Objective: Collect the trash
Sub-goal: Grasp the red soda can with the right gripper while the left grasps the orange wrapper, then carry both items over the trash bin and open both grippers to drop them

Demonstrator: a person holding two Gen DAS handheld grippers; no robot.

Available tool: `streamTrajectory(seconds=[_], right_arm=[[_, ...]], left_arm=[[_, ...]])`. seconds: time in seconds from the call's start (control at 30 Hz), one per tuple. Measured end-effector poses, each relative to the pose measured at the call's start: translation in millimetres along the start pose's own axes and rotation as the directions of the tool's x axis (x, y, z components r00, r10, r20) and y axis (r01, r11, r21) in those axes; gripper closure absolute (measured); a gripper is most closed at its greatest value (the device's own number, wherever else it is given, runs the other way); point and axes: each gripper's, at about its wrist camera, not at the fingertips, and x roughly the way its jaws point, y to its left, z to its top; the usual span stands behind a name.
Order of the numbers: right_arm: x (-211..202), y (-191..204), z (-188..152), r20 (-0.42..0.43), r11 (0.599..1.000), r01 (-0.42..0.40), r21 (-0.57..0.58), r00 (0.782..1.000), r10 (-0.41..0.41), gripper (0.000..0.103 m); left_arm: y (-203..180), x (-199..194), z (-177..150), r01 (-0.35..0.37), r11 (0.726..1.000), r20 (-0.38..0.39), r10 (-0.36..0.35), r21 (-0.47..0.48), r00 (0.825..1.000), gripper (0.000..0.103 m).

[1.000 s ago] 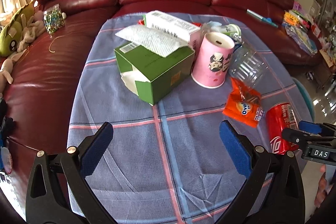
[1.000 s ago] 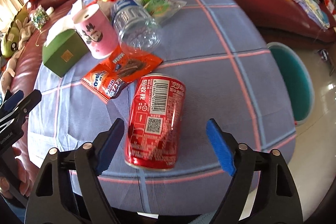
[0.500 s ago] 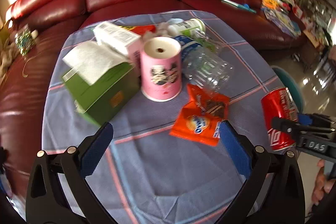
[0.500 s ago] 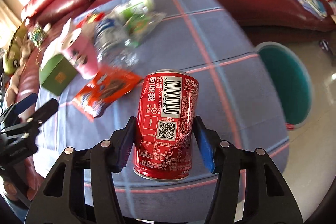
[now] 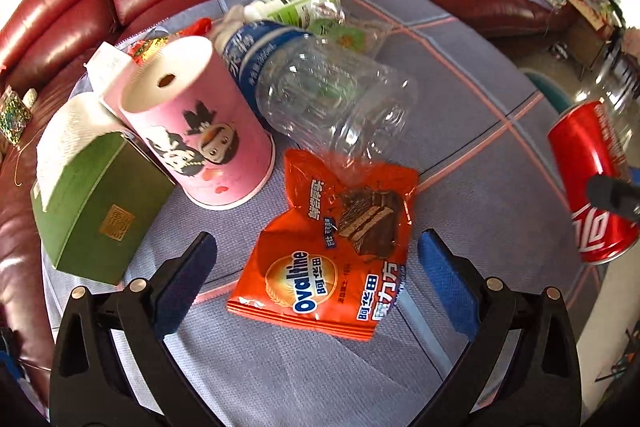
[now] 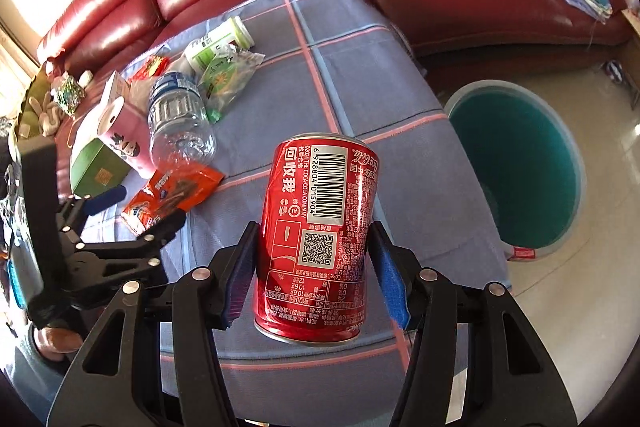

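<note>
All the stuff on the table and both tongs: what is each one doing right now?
red can: lifted, gripped by the right tongs
left tongs: wide but closing, empty, over the orange wrapper
orange wrapper: flat on the cloth, torn open
clear bottle: lying on its side, empty
pink cup: upside down
green box: flap open
teal bin: on the floor, open

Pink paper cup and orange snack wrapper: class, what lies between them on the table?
In the left wrist view, only bare blue cloth separates the pink cup from the orange wrapper.
</note>
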Motion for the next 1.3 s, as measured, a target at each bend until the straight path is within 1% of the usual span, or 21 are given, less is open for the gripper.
streamTrajectory(seconds=[0.03, 0.07, 0.1, 0.13, 0.17, 0.2, 0.27, 0.43, 0.53, 0.67, 0.8, 0.9, 1.0, 1.13, 1.23, 1.3], right_arm=[[1.0, -1.2, 0.7, 0.001, 1.0, -0.006, 0.001, 1.0, 0.006, 0.047], [1.4, -2.4, 1.0, 0.002, 1.0, -0.009, 0.002, 1.0, 0.009, 0.047], [2.5, -4.0, 1.2, 0.002, 1.0, -0.013, 0.004, 1.0, 0.013, 0.047], [2.7, -5.0, 0.7, 0.001, 1.0, -0.018, 0.006, 1.0, 0.018, 0.047], [3.4, -6.1, 0.6, 0.0, 1.0, -0.024, 0.008, 1.0, 0.024, 0.047], [4.6, -7.4, 0.6, 0.0, 0.999, -0.03, 0.01, 1.0, 0.03, 0.047], [4.6, -10.7, -0.9, 0.001, 0.999, -0.042, 0.012, 0.999, 0.042, 0.047], [3.6, -18.3, -2.2, 0.009, 0.997, -0.07, 0.011, 0.998, 0.07, 0.047], [-1.5, -27.0, -2.8, 0.027, 0.997, -0.081, 0.015, 0.996, 0.081, 0.047], [-12.1, -49.4, -0.8, 0.054, 0.995, -0.084, 0.044, 0.995, 0.082, 0.047], [-26.9, -78.6, 4.3, 0.083, 0.996, -0.061, 0.066, 0.995, 0.055, 0.047], [-35.2, -116.6, 16.4, 0.102, 0.995, -0.008, 0.103, 0.995, -0.002, 0.047], [-37.6, -149.5, 26.4, 0.1, 0.991, 0.035, 0.133, 0.994, -0.048, 0.047], [-25.2, -193.8, 42.5, 0.055, 0.981, 0.079, 0.178, 0.994, -0.09, 0.047], [-8.4, -214.9, 49.1, 0.001, 0.976, 0.076, 0.206, 0.997, -0.077, 0.046], [2.4, -223.5, 49.9, -0.031, 0.972, 0.086, 0.217, 0.996, -0.081, 0.046]], left_arm=[[-0.3, 1.2, -1.0, 0.0, 1.0, 0.0, 0.0, -0.001, 1.0, 0.019], [-0.4, 2.7, -1.9, 0.009, 1.0, -0.009, -0.009, -0.002, 1.0, 0.033], [0.2, 3.8, -2.8, 0.015, 1.0, -0.02, -0.016, -0.007, 1.0, 0.042], [1.3, 4.2, -3.7, 0.018, 1.0, -0.02, -0.018, -0.015, 1.0, 0.044], [2.8, 1.9, -5.8, 0.015, 1.0, -0.011, -0.016, -0.023, 1.0, 0.051], [3.6, -0.2, -7.7, 0.013, 1.0, -0.009, -0.013, -0.025, 1.0, 0.054], [4.7, -5.6, -12.2, 0.014, 0.999, -0.01, -0.014, -0.033, 1.0, 0.059], [3.3, -21.3, -26.9, 0.01, 0.998, -0.021, -0.011, -0.058, 1.0, 0.061], [-1.6, -38.0, -31.8, 0.035, 0.996, -0.019, -0.037, -0.084, 0.999, 0.061], [-25.9, -68.2, -23.3, 0.056, 0.998, 0.044, -0.055, -0.037, 0.998, 0.061], [-53.7, -80.6, -4.3, 0.105, 0.994, 0.069, -0.105, 0.001, 0.992, 0.061], [-78.3, -82.4, 14.8, 0.143, 0.989, 0.098, -0.147, 0.04, 0.984, 0.061], [-105.8, -79.3, 36.8, 0.171, 0.981, 0.123, -0.181, 0.087, 0.976, 0.06], [-139.6, -64.1, 61.1, 0.21, 0.969, 0.109, -0.224, 0.132, 0.968, 0.06], [-161.0, -52.1, 74.9, 0.233, 0.959, 0.101, -0.251, 0.161, 0.963, 0.06], [-172.8, -42.2, 83.2, 0.268, 0.949, 0.08, -0.283, 0.166, 0.956, 0.06]])
